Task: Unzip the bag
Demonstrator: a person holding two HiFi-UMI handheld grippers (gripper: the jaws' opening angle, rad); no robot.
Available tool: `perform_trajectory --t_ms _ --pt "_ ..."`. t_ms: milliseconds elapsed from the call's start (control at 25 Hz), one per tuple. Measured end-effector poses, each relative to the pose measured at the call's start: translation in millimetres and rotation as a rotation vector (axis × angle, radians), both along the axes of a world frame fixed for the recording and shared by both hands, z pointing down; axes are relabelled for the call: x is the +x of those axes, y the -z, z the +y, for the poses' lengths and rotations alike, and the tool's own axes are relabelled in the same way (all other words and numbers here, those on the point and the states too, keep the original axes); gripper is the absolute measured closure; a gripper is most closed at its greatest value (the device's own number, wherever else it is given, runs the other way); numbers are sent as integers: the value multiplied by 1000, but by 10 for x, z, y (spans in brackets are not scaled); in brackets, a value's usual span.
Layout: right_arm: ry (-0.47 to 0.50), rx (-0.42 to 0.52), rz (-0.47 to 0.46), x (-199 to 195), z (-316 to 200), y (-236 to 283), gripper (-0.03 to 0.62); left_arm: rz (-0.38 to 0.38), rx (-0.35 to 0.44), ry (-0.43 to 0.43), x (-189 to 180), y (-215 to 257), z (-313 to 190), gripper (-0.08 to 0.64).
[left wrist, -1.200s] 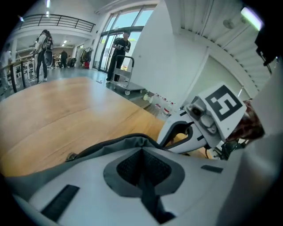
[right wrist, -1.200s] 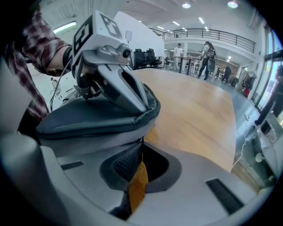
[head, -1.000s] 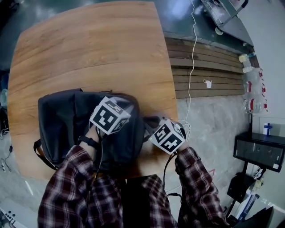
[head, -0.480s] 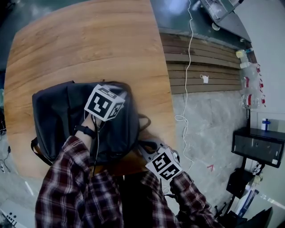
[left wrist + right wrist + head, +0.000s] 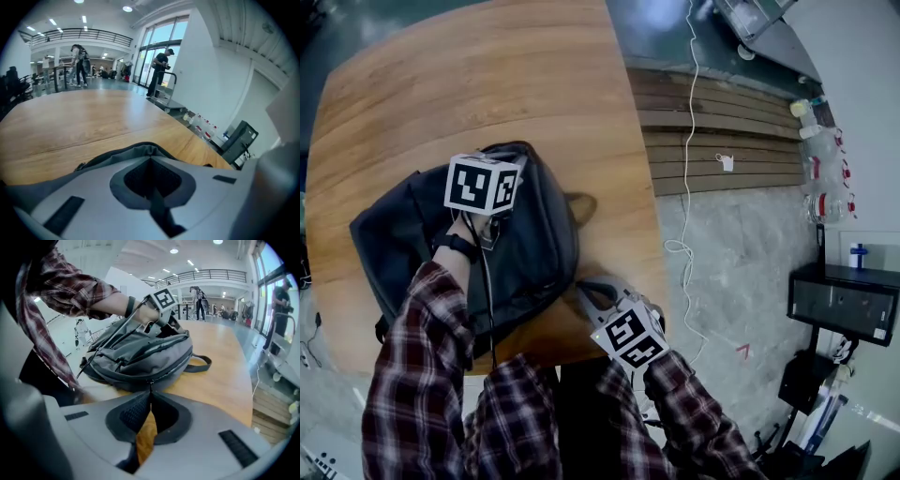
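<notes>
A dark grey backpack [image 5: 534, 244] lies on the round wooden table [image 5: 487, 84], its carry loop [image 5: 581, 206] sticking out to the right. My left gripper [image 5: 511, 192] sits on the bag's top, its jaws mostly hidden under the marker cube. In the left gripper view that gripper [image 5: 150, 158] is shut, pinching a ridge of bag fabric [image 5: 117, 157]. My right gripper [image 5: 584, 292] is at the bag's near right corner by the table's front edge. In its own view the right gripper [image 5: 150, 392] is shut on the zipper pull [image 5: 150, 382] at the bag's side seam [image 5: 140, 352].
The table's right edge drops to a grey floor with wooden slats [image 5: 722, 131] and a white cable [image 5: 689, 141]. Bottles [image 5: 825, 159] and a black cabinet [image 5: 844, 309] stand further right. People stand far off in the hall [image 5: 161, 70].
My right gripper has drawn back toward me along the bag's side, down to the table's front edge. The left gripper and the bag have swung left and away, turning the bag.
</notes>
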State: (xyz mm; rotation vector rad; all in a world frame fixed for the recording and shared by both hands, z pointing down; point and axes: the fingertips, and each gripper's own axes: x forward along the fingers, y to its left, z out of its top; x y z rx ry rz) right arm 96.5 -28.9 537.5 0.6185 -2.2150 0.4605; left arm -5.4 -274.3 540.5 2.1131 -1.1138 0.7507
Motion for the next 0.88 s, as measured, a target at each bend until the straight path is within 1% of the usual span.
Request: perform_trajectory --t_ms 120,200,280,360,480,560,640,760,840,880 --pt "13 36 17 24 -333 -10 575 30 -13 143 -492 24 -15 551" --pt "30 54 26 -3 -553 -26 575 41 -13 215 -785 25 46 551" --pt "52 64 38 -76 -745 -64 575 27 -4 258 -1022 15 147 551" --pt "78 66 53 -182 -895 -123 575 -7 13 261 -1192 0 260 551" --pt "105 67 62 -333 -1058 -148 575 -69 44 188 -1303 48 467 551" --pt "113 66 55 -410 -1132 -118 575 -83 44 113 -1255 144 665 551" --pt "119 63 48 -454 -1185 -98 575 -51 41 18 -1036 286 877 551" --pt "123 61 42 -501 -1236 -74 575 -8 47 -164 -507 489 1137 551" --pt "120 63 41 -519 -1244 -48 575 -3 45 -274 -162 545 1239 551" --pt "114 64 38 -525 -1243 -32 575 -15 41 -314 -35 534 1260 551"
